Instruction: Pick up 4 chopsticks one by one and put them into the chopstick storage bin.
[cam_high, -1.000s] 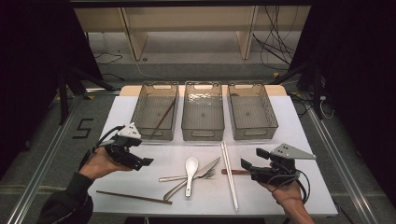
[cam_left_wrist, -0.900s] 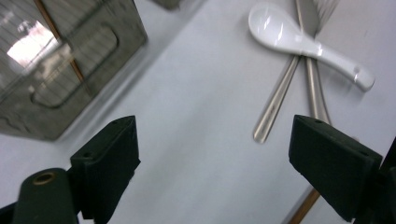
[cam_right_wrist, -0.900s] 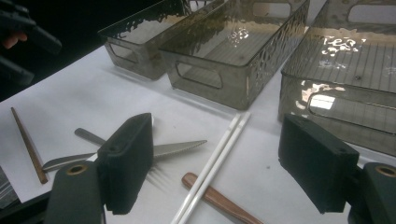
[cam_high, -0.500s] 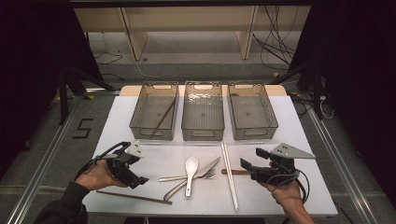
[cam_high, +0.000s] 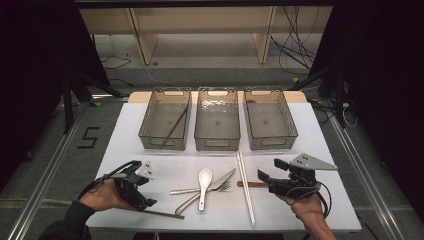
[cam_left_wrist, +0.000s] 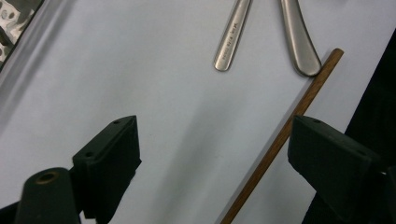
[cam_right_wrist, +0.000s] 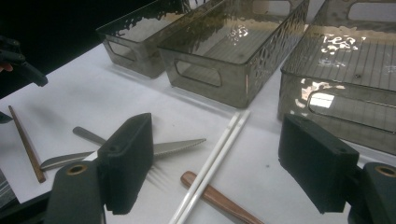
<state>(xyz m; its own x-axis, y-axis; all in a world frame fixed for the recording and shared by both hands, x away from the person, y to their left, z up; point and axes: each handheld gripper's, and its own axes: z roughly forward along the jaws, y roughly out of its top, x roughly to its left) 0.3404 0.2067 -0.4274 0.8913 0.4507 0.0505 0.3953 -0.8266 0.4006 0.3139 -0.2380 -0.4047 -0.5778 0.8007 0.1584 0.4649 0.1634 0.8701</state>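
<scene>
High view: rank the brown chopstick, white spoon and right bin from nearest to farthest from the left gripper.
1. Brown chopstick, just under the left gripper at the front edge.
2. White spoon, mid-table.
3. Right bin, far right.

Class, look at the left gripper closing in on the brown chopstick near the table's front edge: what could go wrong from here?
1. The brown chopstick lies by the table edge; a nudge from the open left gripper might roll it off.
2. It lies close against one jaw, not centred, so the grip may slip.
3. Its far tip nearly touches a steel handle, which could get dragged along.
</scene>
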